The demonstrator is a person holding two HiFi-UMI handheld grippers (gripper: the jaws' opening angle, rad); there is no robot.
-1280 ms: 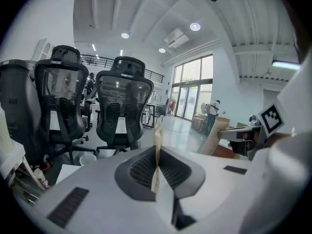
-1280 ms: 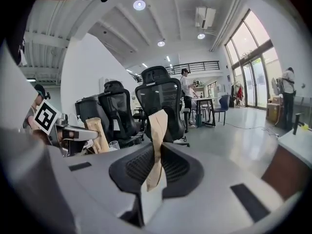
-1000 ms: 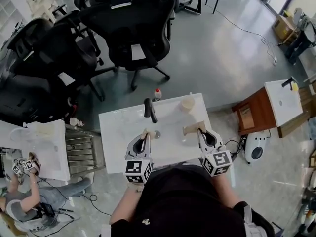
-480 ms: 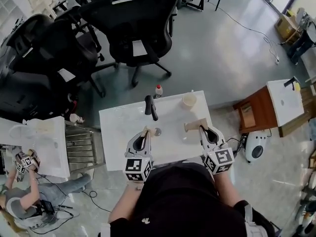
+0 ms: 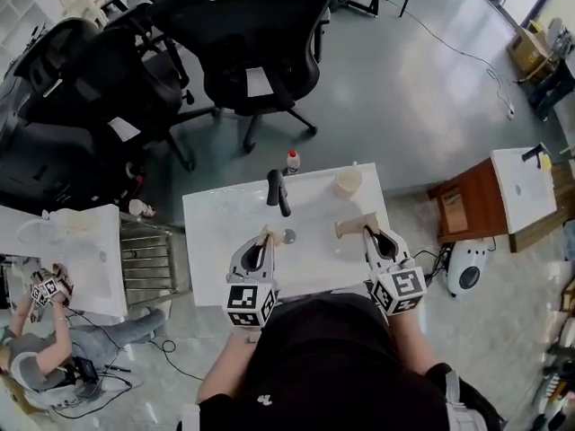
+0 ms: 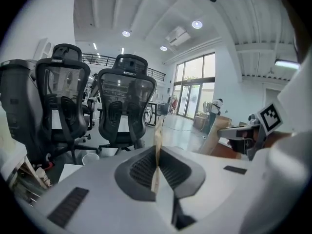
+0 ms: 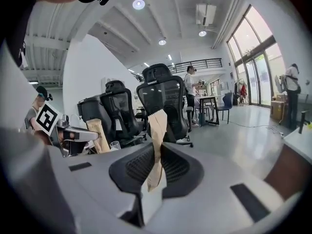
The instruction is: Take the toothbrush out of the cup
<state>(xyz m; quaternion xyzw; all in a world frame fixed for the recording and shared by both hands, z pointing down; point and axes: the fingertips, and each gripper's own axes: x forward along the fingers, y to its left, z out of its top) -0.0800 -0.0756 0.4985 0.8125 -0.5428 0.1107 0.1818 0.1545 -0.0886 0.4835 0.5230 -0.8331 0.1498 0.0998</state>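
Currently, 2 grippers hover over the white rectangular table (image 5: 216, 232). The left gripper (image 5: 263, 241) has its jaws closed on a thin tan paper-like strip (image 6: 158, 135); the right gripper (image 5: 367, 232) likewise clamps a wider tan paper-like strip (image 7: 158, 126). The beige round cup (image 5: 349, 181) stands near the far edge, apart from both (toothbrush too small to discern).

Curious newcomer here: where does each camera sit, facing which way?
Head view: on the head, looking down at the white table; torso, left gripper, right gripper show.
Left gripper view: on the left gripper, facing black chairs; jaws pinch tan paper.
Right gripper view: on the right gripper, same.
Shared: each gripper view shows the other.
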